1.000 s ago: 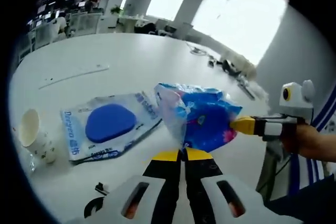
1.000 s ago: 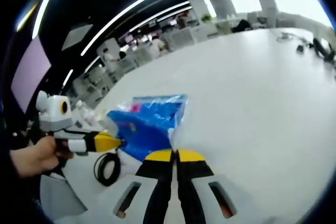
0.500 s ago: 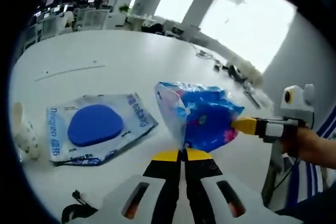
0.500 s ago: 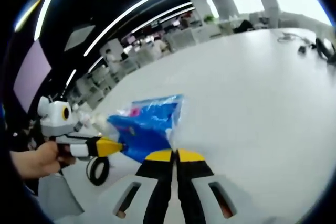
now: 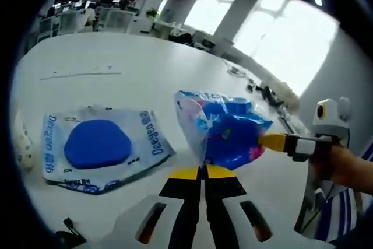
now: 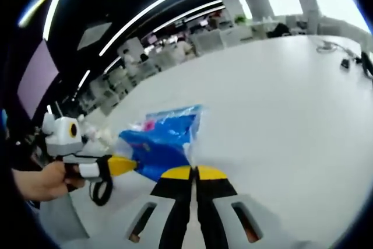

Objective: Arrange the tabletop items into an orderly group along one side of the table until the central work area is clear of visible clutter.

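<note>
Lifted above the white table (image 5: 116,56): crinkled blue printed plastic packet (image 5: 224,129), pinched at opposite edges by left gripper (image 5: 204,172) and right gripper (image 6: 191,172), jaws of both closed tight on it. Flat on the tabletop beside it, clear pouch with blue oval pad (image 5: 99,147)

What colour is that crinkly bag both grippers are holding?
The bag is mostly bright blue with pink and white patches, clearest in the left gripper view.
</note>
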Tool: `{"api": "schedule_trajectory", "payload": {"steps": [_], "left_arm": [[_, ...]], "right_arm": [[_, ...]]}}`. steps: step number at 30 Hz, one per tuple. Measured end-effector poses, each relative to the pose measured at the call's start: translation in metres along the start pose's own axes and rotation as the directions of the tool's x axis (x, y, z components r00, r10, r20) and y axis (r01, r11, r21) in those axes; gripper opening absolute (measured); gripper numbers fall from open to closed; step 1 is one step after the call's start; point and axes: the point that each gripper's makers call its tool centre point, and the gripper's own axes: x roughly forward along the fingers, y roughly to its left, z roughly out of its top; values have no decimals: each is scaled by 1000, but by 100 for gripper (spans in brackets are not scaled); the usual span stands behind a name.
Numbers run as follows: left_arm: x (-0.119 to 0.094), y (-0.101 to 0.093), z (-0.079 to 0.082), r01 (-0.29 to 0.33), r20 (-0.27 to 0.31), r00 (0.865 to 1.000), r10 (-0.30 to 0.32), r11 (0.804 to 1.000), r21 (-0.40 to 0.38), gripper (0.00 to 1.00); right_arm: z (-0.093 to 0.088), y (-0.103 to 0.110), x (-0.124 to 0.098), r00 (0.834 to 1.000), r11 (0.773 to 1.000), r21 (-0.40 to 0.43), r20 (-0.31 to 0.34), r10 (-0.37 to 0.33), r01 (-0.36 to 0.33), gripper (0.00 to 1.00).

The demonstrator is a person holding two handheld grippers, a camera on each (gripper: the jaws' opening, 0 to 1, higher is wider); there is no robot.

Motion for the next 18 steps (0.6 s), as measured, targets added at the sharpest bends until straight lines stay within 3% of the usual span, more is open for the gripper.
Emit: {"api": "schedule_trajectory", "payload": {"steps": [4,8,10,15,18], "left_arm": [[13,3,0,-28,-17,999,28,999,-18,1],[23,6,-9,-55,-52,997,53,998,-34,1],[29,7,-12,-63,-74,996,59,996,-57,1],[37,9,-5,-101,-84,992,92,989,-106,0],[45,5,0,-111,-89,991,103,990,-91,1]], "right_arm": [[2,-5,1,1000,1000,23,-6,-2,2,0],[0,-8,10,999,999,-39,-48,-1,-1,0],[2,-14,15,999,1000,-20,-48,2,-3,0],[5,-23,23,998,1000,-12,-62,3,-4,0],[8,-33,23,998,1000,-9,-60,-9,9,0]]}}
